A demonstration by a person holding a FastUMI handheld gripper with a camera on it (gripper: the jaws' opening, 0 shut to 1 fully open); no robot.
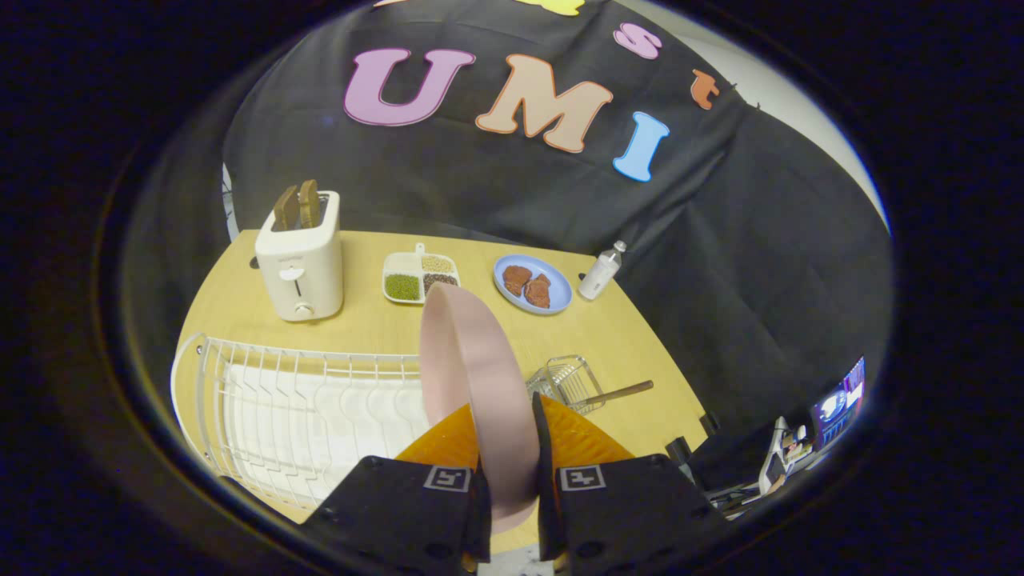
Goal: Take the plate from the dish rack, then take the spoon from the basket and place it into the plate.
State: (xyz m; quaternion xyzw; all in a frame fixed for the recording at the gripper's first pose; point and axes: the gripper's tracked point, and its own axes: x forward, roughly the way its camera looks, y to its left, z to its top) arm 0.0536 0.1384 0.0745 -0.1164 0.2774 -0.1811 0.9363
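A pale pink plate (pixel 472 376) stands on edge between my two fingers, and the gripper (pixel 512 472) is shut on its rim, holding it up above the table. Below and to the left lies the white wire dish rack (pixel 272 400), with no plate in its slots. Just right of the plate, beyond the fingers, a small wire basket (pixel 565 381) sits on the table with the spoon (pixel 620 393) in it, its wooden handle poking out to the right.
On the wooden table (pixel 384 328) a cream toaster (pixel 300 256) with two slices stands at the back left. A white divided dish of beans (pixel 419 277), a blue plate with meat (pixel 532 284) and a small bottle (pixel 600 270) line the far edge.
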